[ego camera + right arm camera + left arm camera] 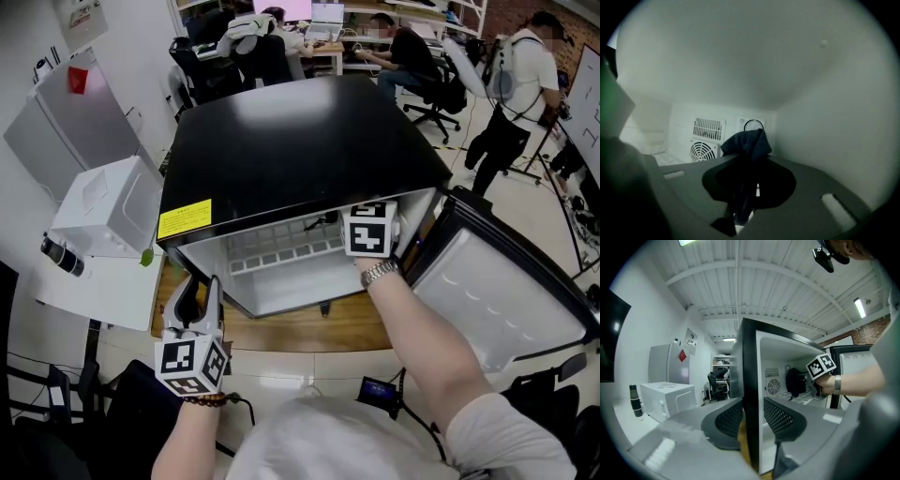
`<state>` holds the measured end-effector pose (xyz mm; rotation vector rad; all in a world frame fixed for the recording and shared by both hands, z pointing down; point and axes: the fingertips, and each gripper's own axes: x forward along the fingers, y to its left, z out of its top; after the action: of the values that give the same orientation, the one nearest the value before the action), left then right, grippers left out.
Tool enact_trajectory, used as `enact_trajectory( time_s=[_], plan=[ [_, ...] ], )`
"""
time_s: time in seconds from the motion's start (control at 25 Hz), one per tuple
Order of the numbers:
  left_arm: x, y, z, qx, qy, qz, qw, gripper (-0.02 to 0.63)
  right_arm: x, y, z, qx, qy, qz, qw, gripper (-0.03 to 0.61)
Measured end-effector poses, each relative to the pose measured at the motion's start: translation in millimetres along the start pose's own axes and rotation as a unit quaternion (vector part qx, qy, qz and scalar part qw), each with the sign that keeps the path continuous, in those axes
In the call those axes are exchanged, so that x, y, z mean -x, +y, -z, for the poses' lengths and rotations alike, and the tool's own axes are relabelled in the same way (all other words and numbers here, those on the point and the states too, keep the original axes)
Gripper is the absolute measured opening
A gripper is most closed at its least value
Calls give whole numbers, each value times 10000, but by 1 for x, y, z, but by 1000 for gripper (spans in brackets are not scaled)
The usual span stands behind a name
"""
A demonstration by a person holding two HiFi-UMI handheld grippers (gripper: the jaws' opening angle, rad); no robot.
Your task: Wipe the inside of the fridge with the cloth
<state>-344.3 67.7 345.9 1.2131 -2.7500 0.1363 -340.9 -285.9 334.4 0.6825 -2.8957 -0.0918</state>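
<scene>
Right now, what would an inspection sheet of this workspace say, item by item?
Surface: wooden board under the fridge; its door stands open.
Job's things: dark cloth, held inside the fridge.
Clutter: white box and dark bottle on the side table.
Grippers: right claw shut on the cloth; left claw straddles the fridge's front side edge, and I can't tell if it is gripping.
Cables: black cable by the person's left wrist.
Surroundings: office desks, chairs, people seated and standing.
</scene>
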Motion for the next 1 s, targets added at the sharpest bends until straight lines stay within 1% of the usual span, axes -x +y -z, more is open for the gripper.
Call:
enact_trajectory(
  time_s=[0.08, 0.2, 0.32, 0.52, 0.72, 1.0],
  plan=[
    [0, 0, 0, -3, -4, 22, 10000, 135, 5, 2, -3, -11, -41, -78, 10000, 55],
    [0, -1, -1, 9, -23, 52, 10000, 135, 16, 13, -10, -13, -167, -343, 9993, 55],
    [-1, -1, 0, 14, -36, 91, 10000, 135, 29, 37, -18, -34, -340, -749, 9966, 55],
    [-1, -2, 1, 6, -49, 166, 9998, 135, 47, 92, -28, -101, -514, -1486, 9875, 55],
    [0, -2, 1, -34, -77, 237, 9997, 135, 53, 152, -25, -81, -438, -2107, 9765, 55],
    [1, -3, -1, -72, -69, 316, 9995, 135, 46, 220, -13, -41, -94, -2712, 9625, 55]
  ],
)
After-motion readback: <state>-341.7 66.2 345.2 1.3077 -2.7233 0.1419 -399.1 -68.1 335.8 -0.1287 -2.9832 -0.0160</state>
